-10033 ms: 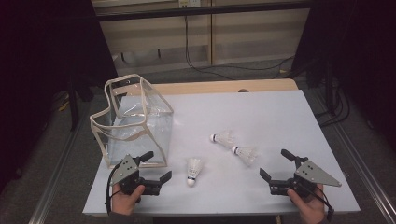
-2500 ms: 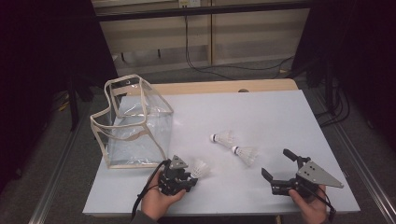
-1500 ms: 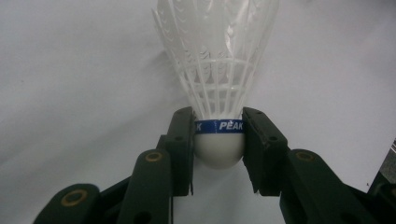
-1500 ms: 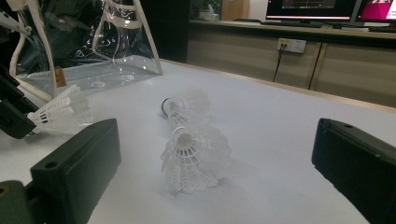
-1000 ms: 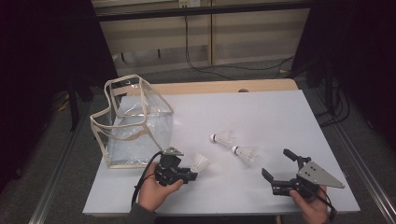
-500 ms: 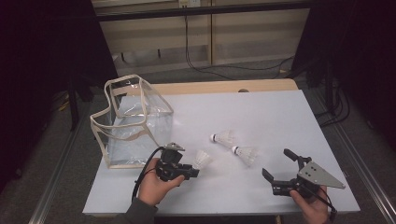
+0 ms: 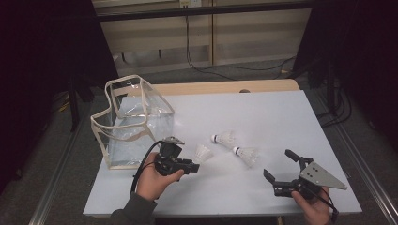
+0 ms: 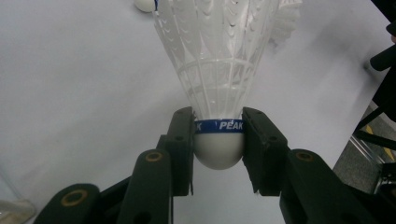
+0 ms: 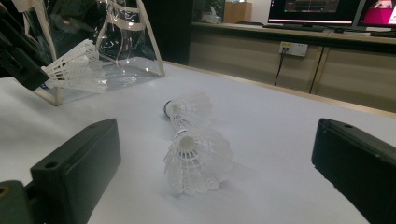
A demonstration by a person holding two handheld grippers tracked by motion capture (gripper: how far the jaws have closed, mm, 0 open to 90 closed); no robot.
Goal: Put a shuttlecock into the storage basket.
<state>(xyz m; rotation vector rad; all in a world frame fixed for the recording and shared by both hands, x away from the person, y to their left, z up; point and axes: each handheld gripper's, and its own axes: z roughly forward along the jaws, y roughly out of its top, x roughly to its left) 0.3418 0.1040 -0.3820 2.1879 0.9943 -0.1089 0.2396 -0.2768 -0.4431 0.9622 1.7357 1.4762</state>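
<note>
Left claw (image 7: 196, 167) sits lower left of centre in the high view, clamped on a white shuttlecock (image 7: 202, 152) by its cork base; the feather skirt points up-right in the frame. In the left gripper view both black jaws press the rounded cork of that shuttlecock (image 8: 219, 93) from either side, just at the blue band, with the skirt fanning to the top edge. It's held clear of the white desk (image 7: 263, 117), just right of the clear bag (image 7: 133, 119), which stands open at centre left with cream trim. Two more shuttlecocks lie on the desk near mid-frame, almost touching: the farther one (image 7: 224, 138) above and left, the nearer one (image 7: 247, 155) below and right. Right claw (image 7: 278, 166) is at lower right, jaws wide apart, nothing between them, resting low by the desk's front edge. The right gripper view looks past its spread jaws at the nearer shuttlecock (image 9: 198, 161).
</note>
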